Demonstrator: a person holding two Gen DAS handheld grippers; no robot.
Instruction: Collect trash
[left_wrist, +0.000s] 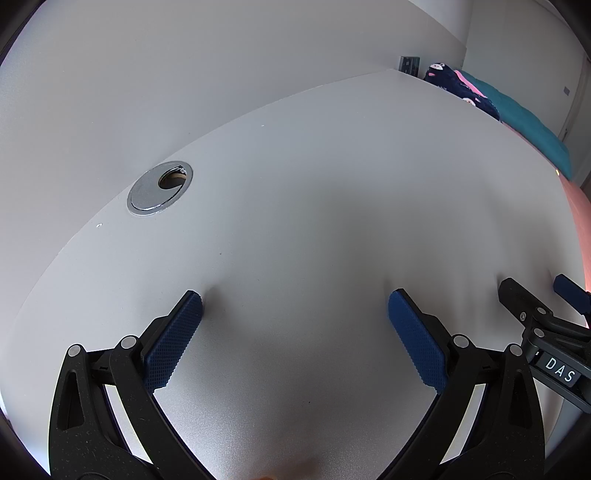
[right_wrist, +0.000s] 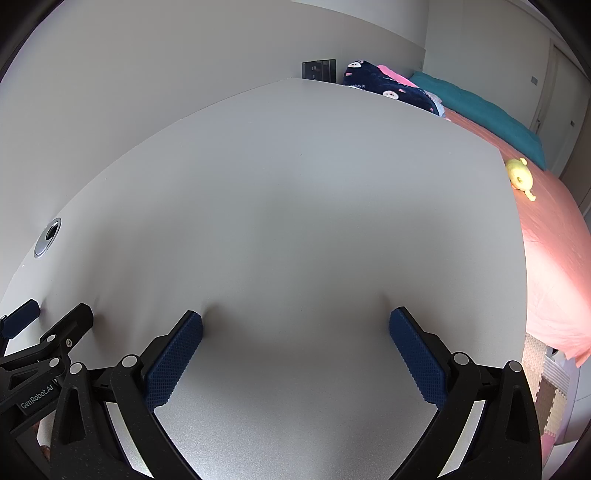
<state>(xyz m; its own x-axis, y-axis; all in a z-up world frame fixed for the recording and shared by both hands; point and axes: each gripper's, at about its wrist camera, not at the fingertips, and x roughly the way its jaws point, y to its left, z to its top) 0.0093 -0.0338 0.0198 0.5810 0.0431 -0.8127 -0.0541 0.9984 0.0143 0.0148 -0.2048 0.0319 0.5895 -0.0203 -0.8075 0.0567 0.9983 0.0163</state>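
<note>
Grey desk (left_wrist: 295, 184), left gripper (left_wrist: 295, 306) wide, right gripper (right_wrist: 295, 325) wide, both holding nothing

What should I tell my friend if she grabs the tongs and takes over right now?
Left tongs: open, holding nothing, low over the grey desk.
Right tongs: open, holding nothing, beside the left ones over the same desk.
Trash: none shows on the desk in either view, and no bin either. Only a metal cable hole sits near the wall.
Beside the desk: a bed with a pink sheet and a small yellow toy on it.
Done: cannot tell.
Left: probably look around for the trash and a bin first.
</note>
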